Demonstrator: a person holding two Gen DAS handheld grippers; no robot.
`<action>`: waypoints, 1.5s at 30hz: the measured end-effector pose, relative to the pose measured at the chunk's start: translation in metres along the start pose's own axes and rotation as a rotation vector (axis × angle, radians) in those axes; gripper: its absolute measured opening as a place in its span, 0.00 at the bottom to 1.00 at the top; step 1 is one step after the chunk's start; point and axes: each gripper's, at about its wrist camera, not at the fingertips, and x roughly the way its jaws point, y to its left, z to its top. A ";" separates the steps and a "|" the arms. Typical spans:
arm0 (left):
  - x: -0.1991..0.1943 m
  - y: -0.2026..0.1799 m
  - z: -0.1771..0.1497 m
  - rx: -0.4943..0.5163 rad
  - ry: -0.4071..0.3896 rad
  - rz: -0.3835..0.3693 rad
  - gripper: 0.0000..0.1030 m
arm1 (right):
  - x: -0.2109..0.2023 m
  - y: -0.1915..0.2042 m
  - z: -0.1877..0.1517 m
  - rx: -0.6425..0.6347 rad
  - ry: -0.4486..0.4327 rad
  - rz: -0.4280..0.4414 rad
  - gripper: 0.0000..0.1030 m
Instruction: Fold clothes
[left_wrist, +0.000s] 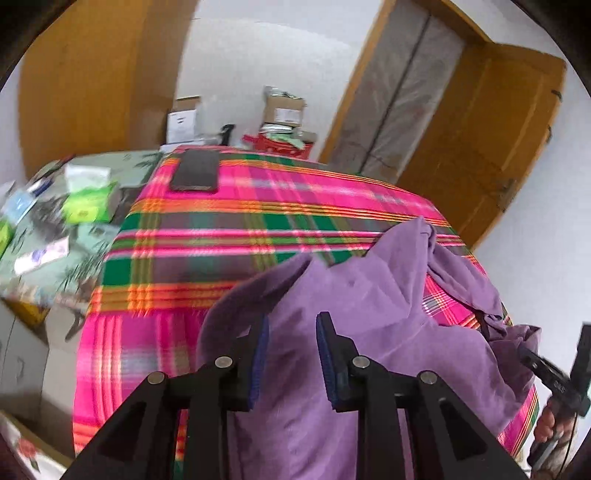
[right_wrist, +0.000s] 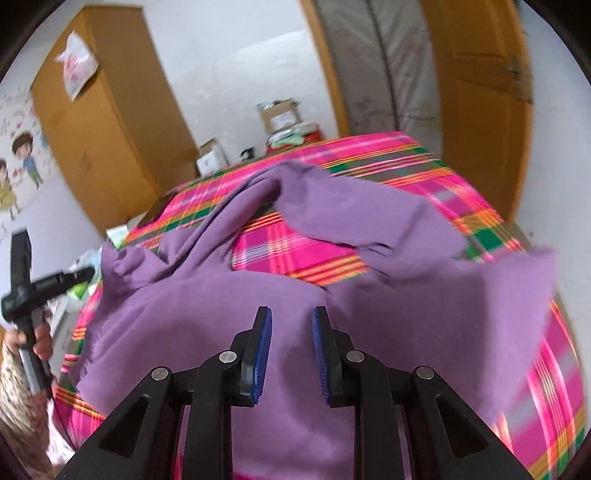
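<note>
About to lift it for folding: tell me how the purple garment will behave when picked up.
The purple garment lies in soft folds and ridges, so it will probably be floppy and drape from any pinch. It looks thin, so likely light. Spread over the plaid cloth, it may drag rather than slide cleanly.

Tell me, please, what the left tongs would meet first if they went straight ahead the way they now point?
Most likely the purple garment: it fills the open gap of the left tongs and rises just ahead of them. Depth is unclear, but the plaid cloth lies beyond it.

Crumpled purple garment (right_wrist: 229, 295), unfolded, bunched and spread across the pink plaid cloth (right_wrist: 295, 251)
</note>
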 end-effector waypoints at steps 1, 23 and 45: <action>0.004 -0.002 0.004 0.016 0.009 -0.006 0.26 | 0.010 0.005 0.007 -0.017 0.011 0.023 0.23; 0.060 0.032 0.048 -0.156 0.149 -0.121 0.00 | 0.167 0.013 0.131 0.003 0.131 0.147 0.30; 0.064 0.031 0.038 -0.073 0.202 -0.164 0.31 | 0.191 0.008 0.134 0.003 0.181 0.155 0.30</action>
